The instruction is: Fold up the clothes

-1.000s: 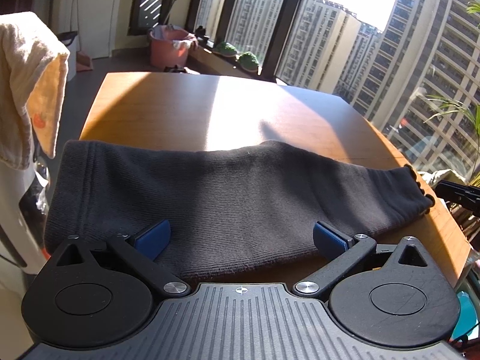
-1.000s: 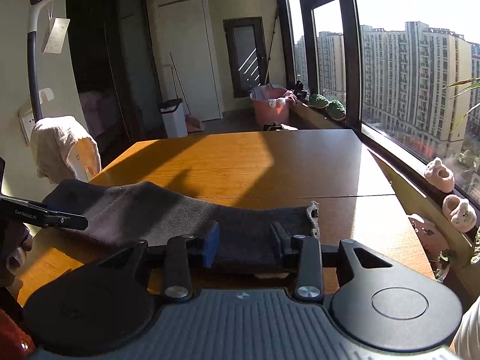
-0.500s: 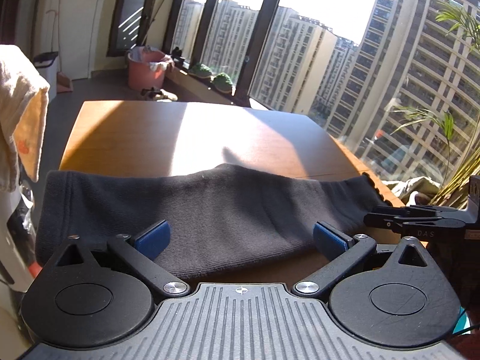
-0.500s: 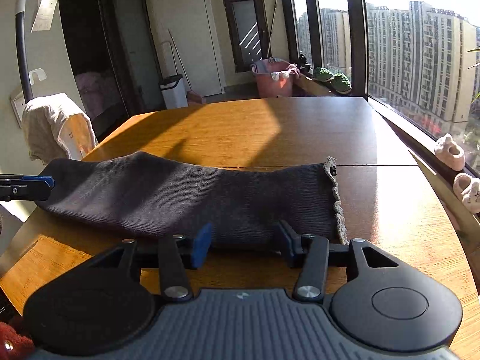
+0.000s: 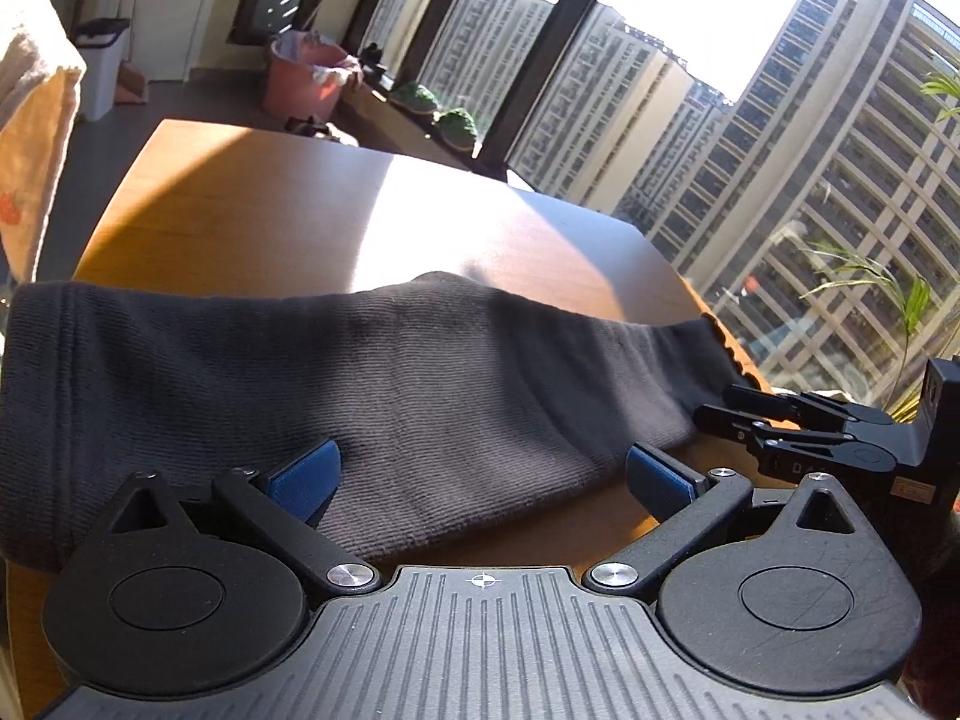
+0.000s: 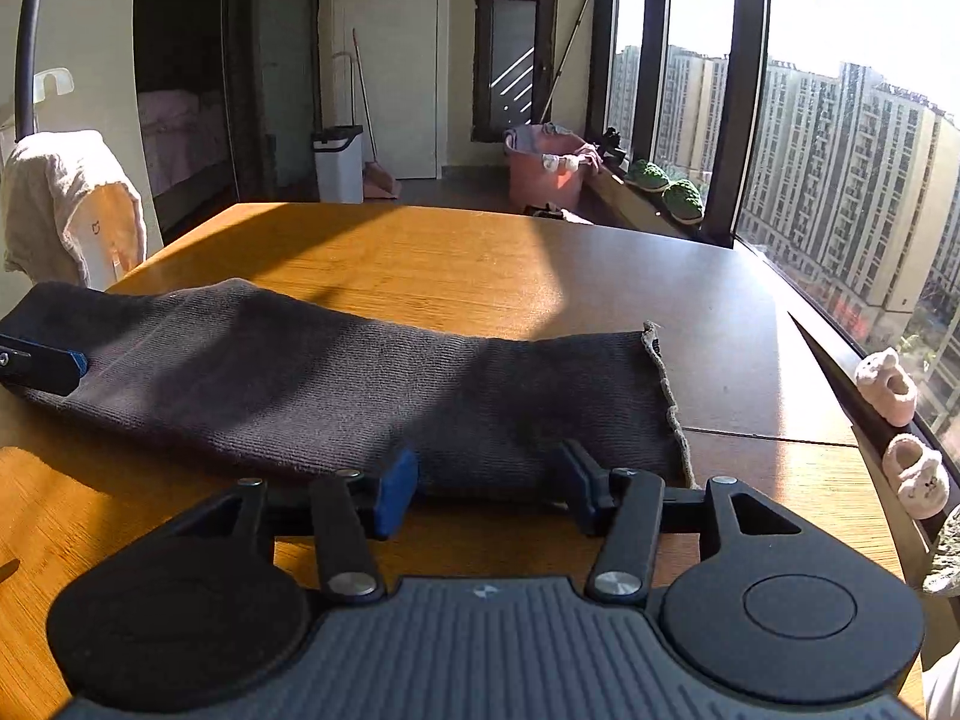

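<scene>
A dark grey knit garment [image 5: 384, 384] lies folded in a long strip across the wooden table [image 5: 252, 222]. My left gripper [image 5: 480, 474] hovers open at the strip's near edge, its blue pads wide apart and pressing on nothing. My right gripper [image 6: 487, 487] is open near the garment's [image 6: 360, 384] frayed right end, with the near fold just ahead of its pads and not pinched. In the left wrist view the right gripper [image 5: 726, 414] reaches in by the frayed end. In the right wrist view, one blue fingertip [image 6: 60, 367] of the left gripper rests over the garment's left end.
A pale towel [image 6: 72, 204] hangs over a chair at the table's left. Small pink slippers [image 6: 888, 387] sit on the window sill along the table's right edge. A pink bucket [image 6: 540, 174] and a white bin [image 6: 339, 162] stand on the floor beyond the far end.
The right gripper's jaws have widened and it has drawn back lower at the garment's right end. The right gripper has come into the left wrist view. The garment lies still.
</scene>
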Motion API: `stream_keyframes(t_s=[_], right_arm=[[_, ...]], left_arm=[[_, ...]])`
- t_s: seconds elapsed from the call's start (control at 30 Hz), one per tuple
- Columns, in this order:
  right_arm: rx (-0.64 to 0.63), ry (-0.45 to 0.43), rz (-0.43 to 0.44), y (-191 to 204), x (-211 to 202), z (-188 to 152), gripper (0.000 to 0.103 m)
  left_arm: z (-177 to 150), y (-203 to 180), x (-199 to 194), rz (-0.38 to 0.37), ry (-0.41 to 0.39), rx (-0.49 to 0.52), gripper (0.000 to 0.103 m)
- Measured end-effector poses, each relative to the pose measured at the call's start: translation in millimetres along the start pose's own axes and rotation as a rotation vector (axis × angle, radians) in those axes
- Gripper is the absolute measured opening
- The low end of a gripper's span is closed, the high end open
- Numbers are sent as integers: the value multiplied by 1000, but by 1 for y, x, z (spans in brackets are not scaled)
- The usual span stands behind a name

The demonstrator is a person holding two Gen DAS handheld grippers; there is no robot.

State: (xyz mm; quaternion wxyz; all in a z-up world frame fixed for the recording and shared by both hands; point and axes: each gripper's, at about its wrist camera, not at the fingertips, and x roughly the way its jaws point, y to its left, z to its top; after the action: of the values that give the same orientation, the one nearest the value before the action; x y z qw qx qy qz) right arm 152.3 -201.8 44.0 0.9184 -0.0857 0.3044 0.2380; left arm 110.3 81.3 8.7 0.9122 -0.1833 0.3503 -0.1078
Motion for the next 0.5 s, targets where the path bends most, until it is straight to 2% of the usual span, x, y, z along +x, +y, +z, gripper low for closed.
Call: stream_keyframes(t_s=[0.2,0.3,0.37,0.5], right_arm=[[3,-16,-5,1,20,11,59],[4,-27,-1,3,27,14,68],[8,-24,26,4,29,15,80],[18,-29,73,1,30,16,87]], left_arm=[[22,10,23,36,-33,7,103],[28,9,31,69,-57,20,103],[29,9,35,86,-77,21,103],[21,-1,35,130,-109,77,103]])
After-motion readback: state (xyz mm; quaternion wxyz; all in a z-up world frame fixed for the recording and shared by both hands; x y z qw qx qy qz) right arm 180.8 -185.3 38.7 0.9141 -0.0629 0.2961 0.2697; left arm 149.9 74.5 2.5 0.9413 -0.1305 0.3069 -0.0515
